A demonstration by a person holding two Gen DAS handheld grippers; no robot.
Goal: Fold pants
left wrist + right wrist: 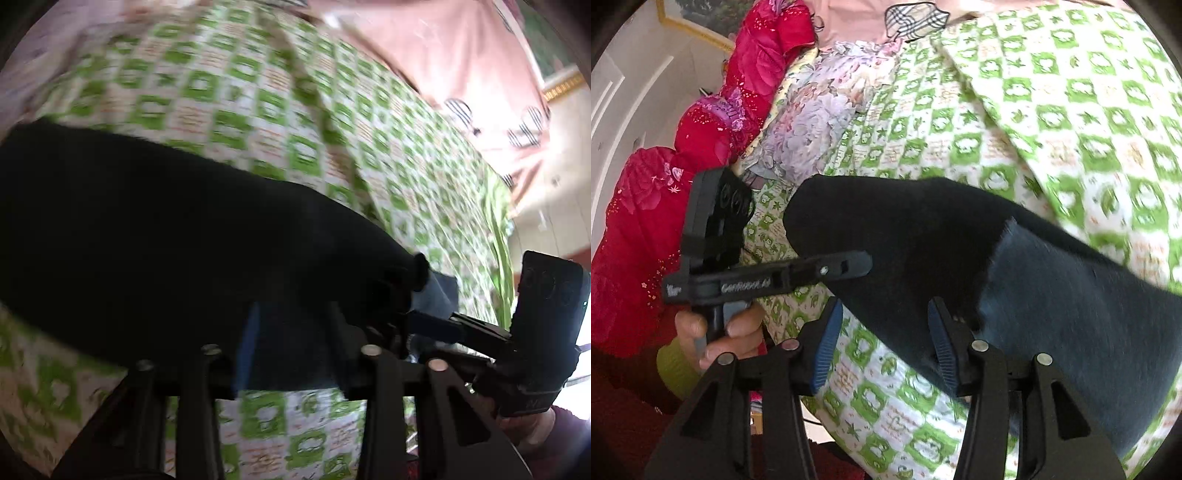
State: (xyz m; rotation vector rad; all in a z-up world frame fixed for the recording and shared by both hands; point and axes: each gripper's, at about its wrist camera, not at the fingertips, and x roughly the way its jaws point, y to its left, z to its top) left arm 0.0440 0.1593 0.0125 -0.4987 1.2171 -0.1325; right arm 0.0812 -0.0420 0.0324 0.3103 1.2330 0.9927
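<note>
Left wrist view: black pants (pixel 155 236) lie as a long dark band across the bed (pixel 229 96), on its green-and-white checked cover, running from the left edge toward the lower right. Left gripper (pixel 291 354) hangs over the band's near edge, jaws parted, pads not pressing the cloth as far as the blur lets me tell. The right gripper shows at the right of this view, beside the band's end.

Right wrist view: the left gripper and the hand (pixel 720 332) holding it sit at the left, near the pants' rounded end. Right gripper (pixel 882 343) jaws stand apart, blue pads (pixel 827 343) clear, nothing pinched; the cloth passes above and behind the right pad.

Handling, my guess: soft, light, floppy, fuzzy-looking fabric, not slippery, not fragile; it will sag and crease. Best hold: pinch both layers at the end corners or along a hem, one gripper each.

Look: matte black, with a paler blue-grey lining (pixel 1071 295) showing on the right.
</note>
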